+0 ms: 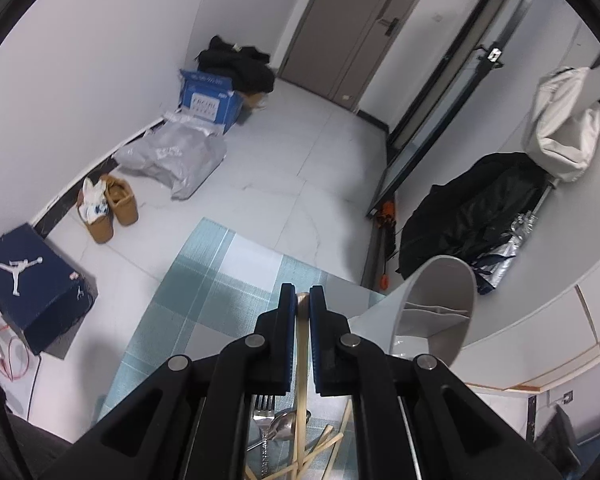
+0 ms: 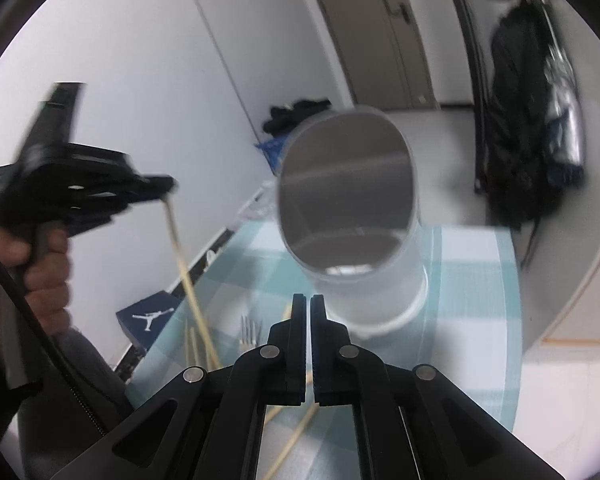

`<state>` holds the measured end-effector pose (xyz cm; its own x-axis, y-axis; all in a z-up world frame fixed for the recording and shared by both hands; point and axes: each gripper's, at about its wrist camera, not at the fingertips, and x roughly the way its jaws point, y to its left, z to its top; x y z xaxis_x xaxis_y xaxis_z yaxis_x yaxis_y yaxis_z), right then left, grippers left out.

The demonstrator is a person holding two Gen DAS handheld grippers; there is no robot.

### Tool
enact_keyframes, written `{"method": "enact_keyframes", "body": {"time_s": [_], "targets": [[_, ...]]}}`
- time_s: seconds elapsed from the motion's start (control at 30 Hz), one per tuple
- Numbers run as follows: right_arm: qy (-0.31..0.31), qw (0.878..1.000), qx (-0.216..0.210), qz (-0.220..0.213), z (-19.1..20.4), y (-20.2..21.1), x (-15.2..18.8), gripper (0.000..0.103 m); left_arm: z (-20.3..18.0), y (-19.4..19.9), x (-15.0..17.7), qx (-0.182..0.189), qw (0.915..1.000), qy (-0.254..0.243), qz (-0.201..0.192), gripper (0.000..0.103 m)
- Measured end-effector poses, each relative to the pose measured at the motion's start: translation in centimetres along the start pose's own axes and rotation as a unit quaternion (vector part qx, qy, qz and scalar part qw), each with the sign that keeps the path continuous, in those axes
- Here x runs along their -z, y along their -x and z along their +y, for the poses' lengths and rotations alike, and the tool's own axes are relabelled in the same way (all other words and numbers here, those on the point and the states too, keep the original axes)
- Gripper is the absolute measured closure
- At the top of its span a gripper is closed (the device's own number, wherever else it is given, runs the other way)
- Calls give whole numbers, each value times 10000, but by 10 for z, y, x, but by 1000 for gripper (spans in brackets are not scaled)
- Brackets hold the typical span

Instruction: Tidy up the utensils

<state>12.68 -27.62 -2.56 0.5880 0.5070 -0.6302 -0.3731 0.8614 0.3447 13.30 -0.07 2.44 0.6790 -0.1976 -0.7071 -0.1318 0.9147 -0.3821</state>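
We have one chopstick (image 1: 302,344) clenched in the left gripper (image 1: 302,300), dangling above the table's pile; right gripper (image 2: 309,304) is closed, empty. We tip it vertical over the holder (image 2: 346,200), then release.

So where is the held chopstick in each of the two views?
Left wrist view: the chopstick runs up the lower centre, pinched between the fingers of the left tool.
Right wrist view: the chopstick hangs at the left, slanting down from the left tool toward the mat.
Shared landmark: the grey holder on the checked mat.
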Motion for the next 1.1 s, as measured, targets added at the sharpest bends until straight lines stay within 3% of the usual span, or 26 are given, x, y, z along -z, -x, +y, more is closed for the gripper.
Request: {"method": "enact_keyframes", "body": {"time_s": [0.17,0.27,0.47,0.53,0.6,0.67,0.7,0.8,1.0,1.1], "targets": [[-357,9971,191,637,-11,-24,13,87,-3,14,5,171,9994,-266,-156,100],[-422,9937,368,968,-13,-44,20,70,-2,20,8,281,9985,-393,-244,100],[-626,9868,666,1333,-16,-83,28,70,7,29,10,459,9975,-415,-331,100],[-597,9840,912,1407,-16,-96,29,72,12,32,9,481,9973,-398,-376,100],[-566,9824,1129,1380,-15,-103,30,84,17,33,7,508,9973,-361,-392,100],[-307,9802,1429,1338,-8,-106,29,88,21,33,7,539,9974,-302,-369,100],[-191,9801,1435,1358,-5,-108,29,95,22,33,6,551,9974,-287,-361,100],[21,9783,1526,1400,0,-110,25,103,23,34,7,571,9974,-254,-369,100],[-110,9834,1389,1160,-7,-78,25,103,16,39,10,618,9965,-386,-420,100],[-297,9876,1000,1170,-11,-68,25,103,15,43,11,638,9963,-393,-431,100]]}}
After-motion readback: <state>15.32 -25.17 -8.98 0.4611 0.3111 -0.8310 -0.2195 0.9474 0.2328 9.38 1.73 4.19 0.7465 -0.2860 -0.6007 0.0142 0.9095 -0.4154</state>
